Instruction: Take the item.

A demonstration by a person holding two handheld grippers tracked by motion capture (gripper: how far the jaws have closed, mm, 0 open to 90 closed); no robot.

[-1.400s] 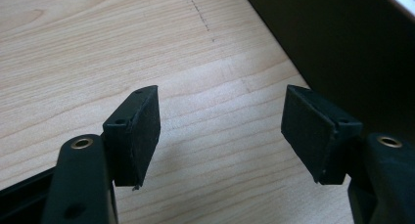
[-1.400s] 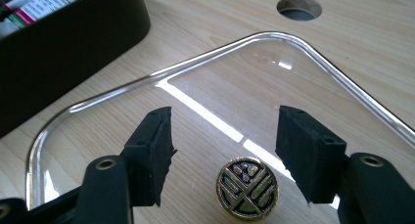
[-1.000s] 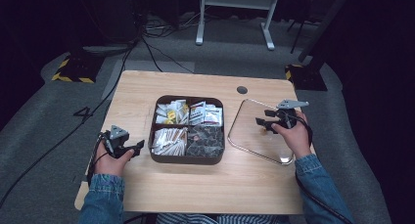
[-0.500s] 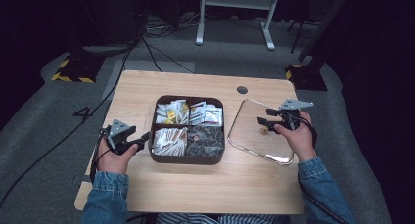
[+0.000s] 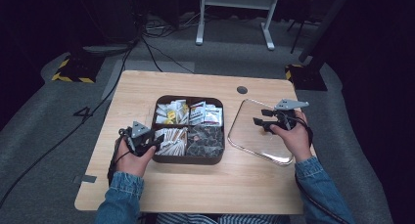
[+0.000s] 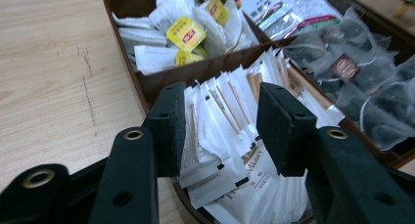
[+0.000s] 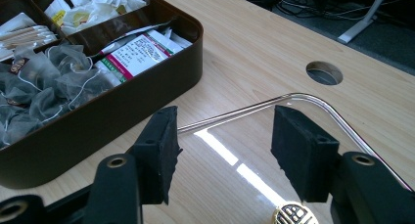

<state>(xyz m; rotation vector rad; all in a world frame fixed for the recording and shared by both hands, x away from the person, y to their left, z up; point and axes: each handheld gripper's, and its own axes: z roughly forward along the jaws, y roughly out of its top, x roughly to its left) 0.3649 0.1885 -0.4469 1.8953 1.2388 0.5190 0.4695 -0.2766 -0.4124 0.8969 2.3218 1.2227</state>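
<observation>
In the high view, a dark brown four-part box (image 5: 188, 131) sits mid-bench (image 5: 205, 185), with a clear lid (image 5: 254, 136) lying flat just to its right. The left claw (image 5: 151, 145) is at the box's near-left corner, over the compartment of white sachets (image 5: 171, 140). The right claw (image 5: 260, 121) hovers above the lid, well apart from the box.

In the left gripper view, the left claw (image 6: 220, 131) has just been closing; its jaws are half-spread, with the upright white sachets (image 6: 230, 150) between them, and the pads are not yet pressing on the paper. Yellow-tagged tea bags (image 6: 186, 33) fill the compartment behind.

In the right gripper view, the right claw (image 7: 222, 150) has also just been narrowing, yet stands open above the lid's glossy surface (image 7: 235, 175), holding nothing. The box (image 7: 122, 101) lies to the left, with dark mesh bags (image 7: 44, 92) inside.
</observation>
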